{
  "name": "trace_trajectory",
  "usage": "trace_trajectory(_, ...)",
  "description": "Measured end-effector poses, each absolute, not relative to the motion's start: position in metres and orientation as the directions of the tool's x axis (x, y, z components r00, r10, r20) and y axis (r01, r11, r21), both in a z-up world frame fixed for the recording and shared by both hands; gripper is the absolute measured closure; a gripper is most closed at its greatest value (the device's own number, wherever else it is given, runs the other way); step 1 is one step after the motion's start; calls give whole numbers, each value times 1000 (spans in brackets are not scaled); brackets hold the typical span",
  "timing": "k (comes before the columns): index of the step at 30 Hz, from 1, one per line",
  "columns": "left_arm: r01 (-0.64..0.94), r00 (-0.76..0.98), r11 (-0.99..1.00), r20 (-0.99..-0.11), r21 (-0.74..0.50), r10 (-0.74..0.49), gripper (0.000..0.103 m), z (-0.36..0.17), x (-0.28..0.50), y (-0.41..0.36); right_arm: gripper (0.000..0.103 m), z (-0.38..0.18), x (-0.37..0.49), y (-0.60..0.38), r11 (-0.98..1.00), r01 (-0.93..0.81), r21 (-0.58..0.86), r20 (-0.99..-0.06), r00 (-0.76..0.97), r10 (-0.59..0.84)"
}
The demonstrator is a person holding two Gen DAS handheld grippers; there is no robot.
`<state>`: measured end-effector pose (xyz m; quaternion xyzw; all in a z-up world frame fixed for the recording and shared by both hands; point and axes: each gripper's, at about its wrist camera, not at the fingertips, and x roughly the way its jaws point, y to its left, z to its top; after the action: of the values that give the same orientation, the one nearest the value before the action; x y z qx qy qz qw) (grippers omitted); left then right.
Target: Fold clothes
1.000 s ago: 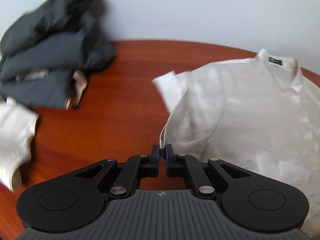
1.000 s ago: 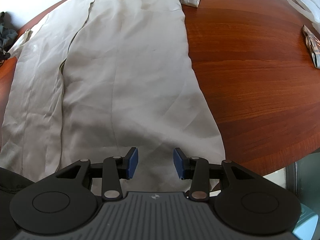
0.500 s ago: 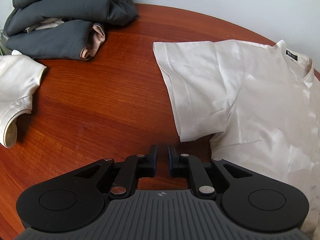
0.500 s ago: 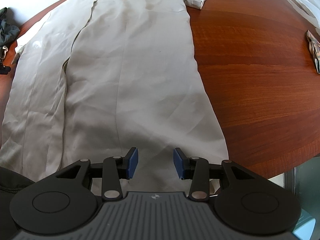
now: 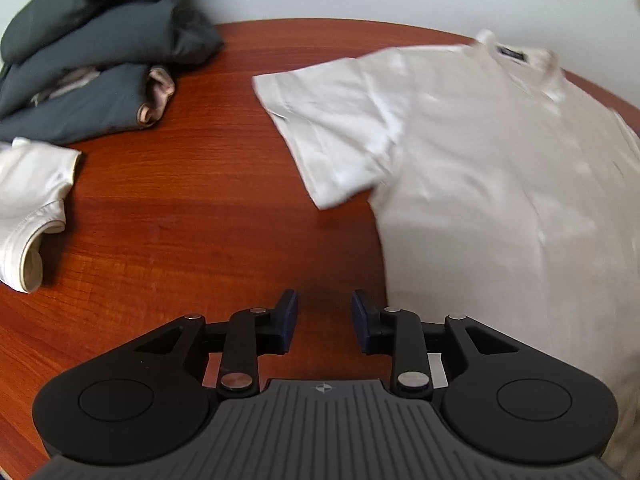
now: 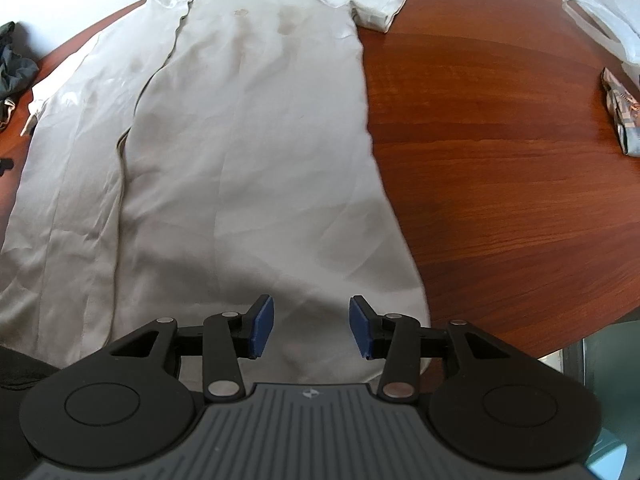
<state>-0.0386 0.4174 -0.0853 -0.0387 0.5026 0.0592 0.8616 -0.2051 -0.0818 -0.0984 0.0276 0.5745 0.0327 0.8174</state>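
Observation:
A cream short-sleeved shirt [image 6: 248, 128] lies spread flat on the round wooden table [image 6: 500, 152], collar at the far end. In the left wrist view its left sleeve [image 5: 332, 132] lies flat, the body [image 5: 500, 208] to the right. My left gripper [image 5: 324, 320] hovers over bare wood just left of the shirt's side edge, its jaws opening with nothing between them. My right gripper [image 6: 311, 326] hangs over the shirt's lower hem, its jaws opening too, with cloth beneath them and nothing pinched.
A pile of dark grey folded clothes [image 5: 92, 60] sits at the far left, with a folded white garment [image 5: 32, 200] nearer. A clear plastic bag [image 6: 600, 20] and a patterned folded item [image 6: 622, 120] lie at the right. The table's front edge [image 6: 560, 352] is close.
My left gripper let go of the shirt's sleeve, which now lies flat, and drew back toward the near side while its jaws spread. My right gripper's jaws widened a little.

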Motion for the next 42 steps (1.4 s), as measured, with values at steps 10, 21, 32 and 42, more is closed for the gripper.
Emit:
trace_trajectory(10, -66, 478, 998, -878, -20, 14, 66, -80, -118, 397, 47, -101, -207, -114, 999, -32, 42, -942, 333, 51)
trace_trajectory(21, 2, 467, 999, -884, -37, -33, 64, -82, -182, 392, 47, -115, -234, -138, 997, 37, 72, -945, 323, 57)
trace_trajectory(32, 8, 452, 1000, -891, -29, -30, 64, -80, -222, 385, 71, -119, -259, -133, 993, 10, 120, -935, 336, 110)
trace_trajectory(42, -142, 436, 989, -900, -48, 19, 63, -77, -258, 363, 71, -106, -284, -137, 983, -182, 30, -914, 394, 101)
